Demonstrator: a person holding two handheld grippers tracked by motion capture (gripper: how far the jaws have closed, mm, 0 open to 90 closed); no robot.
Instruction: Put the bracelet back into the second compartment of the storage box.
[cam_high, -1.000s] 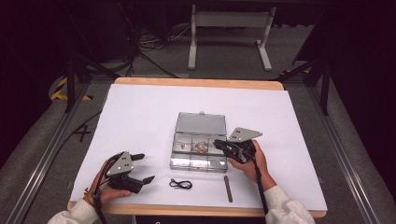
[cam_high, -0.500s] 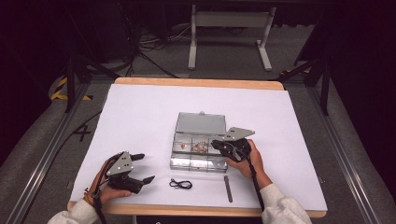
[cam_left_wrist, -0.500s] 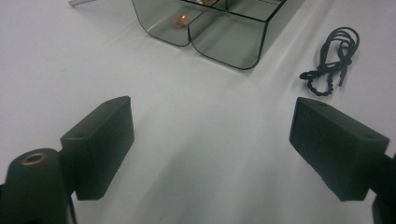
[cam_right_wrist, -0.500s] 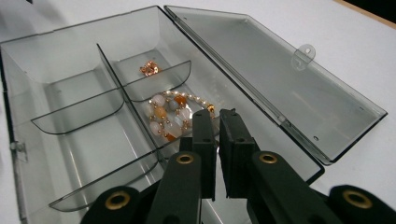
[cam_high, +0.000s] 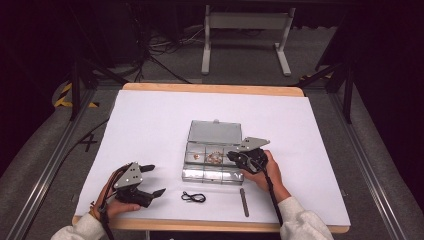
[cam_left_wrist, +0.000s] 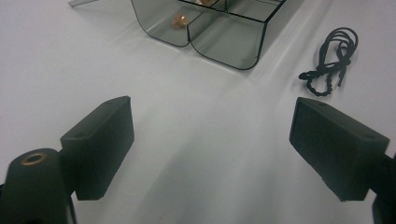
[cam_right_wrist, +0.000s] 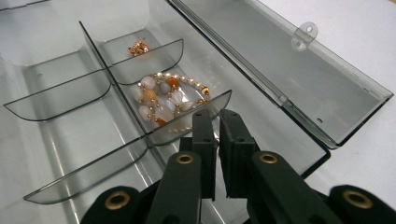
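Right tongs (cam_right_wrist: 217, 128), closed and empty, hover over a light, slippery, delicate bracelet (cam_right_wrist: 163, 99) in the box (cam_high: 212, 152) mid-desk; left tongs (cam_left_wrist: 210, 149) gape. Best grip: across its beads.

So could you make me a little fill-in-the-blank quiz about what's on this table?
1. The clear box lies with its lid ____.
2. The beaded bracelet lies inside a ____ of the box.
3. The right gripper has its jaws ____, above the box.
4. The black cord lies on the white sheet, ____ the box.

Missing words: open; compartment; shut; outside
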